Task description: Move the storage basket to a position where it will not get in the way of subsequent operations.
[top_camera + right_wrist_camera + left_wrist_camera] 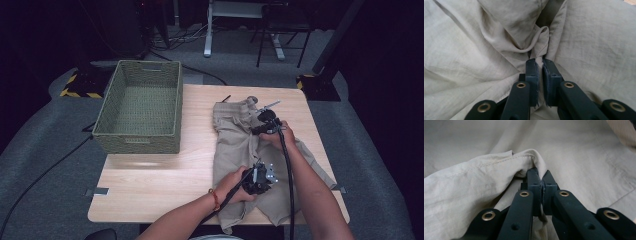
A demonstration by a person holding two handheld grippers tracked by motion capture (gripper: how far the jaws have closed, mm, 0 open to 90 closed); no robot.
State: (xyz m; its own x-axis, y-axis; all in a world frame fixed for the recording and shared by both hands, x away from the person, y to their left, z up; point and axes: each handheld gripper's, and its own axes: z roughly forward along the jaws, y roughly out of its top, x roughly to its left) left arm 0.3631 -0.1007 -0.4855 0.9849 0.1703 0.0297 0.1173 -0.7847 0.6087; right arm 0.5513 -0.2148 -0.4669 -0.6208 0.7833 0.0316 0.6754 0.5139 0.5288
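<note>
Both hands low, left gripper [258, 178] and right gripper [266, 123] pinching trousers [235, 145].

- The trousers [240, 145] lie on the right half of the table [150, 180], under both grippers.
- The left gripper [258, 181] is at the near part of the trousers, the right gripper [267, 122] behind it, at the far part.
- The basket [140, 107] stands on the far left corner of the table, well apart to the left of both grippers.

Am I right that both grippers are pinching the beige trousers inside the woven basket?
Not quite. Both the left gripper and right gripper pinch the beige trousers, but they lie on the table, beside the woven basket. The high view shows it.
</note>
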